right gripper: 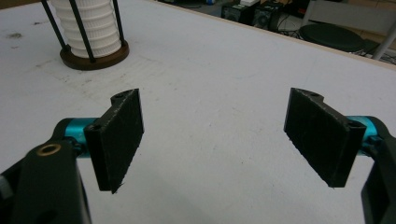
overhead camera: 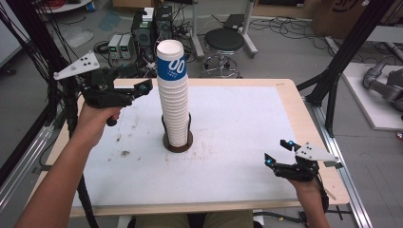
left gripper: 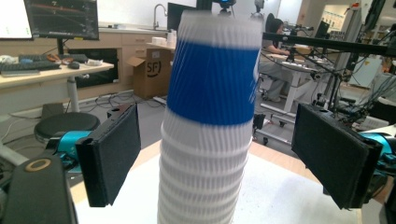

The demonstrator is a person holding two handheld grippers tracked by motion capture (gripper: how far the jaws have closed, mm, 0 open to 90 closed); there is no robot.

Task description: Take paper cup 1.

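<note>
The right gripper (overhead camera: 278,153) hovered spread over the near right table (overhead camera: 237,142), holding nothing. Farther left, the left gripper (left gripper: 215,154) stood spread around the cup stack (overhead camera: 173,95) in its holder (overhead camera: 178,142).

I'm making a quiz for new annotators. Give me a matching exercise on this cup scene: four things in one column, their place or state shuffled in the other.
Things:
1. cup stack
2. left gripper
3. right gripper
4. holder base

Places or states:
A. open, low over the table's near right part
B. round and brown, on the white table top
C. tall, white, blue band on the top cup
D. open, raised beside the stack's upper part

Pairs: 1-C, 2-D, 3-A, 4-B
</note>
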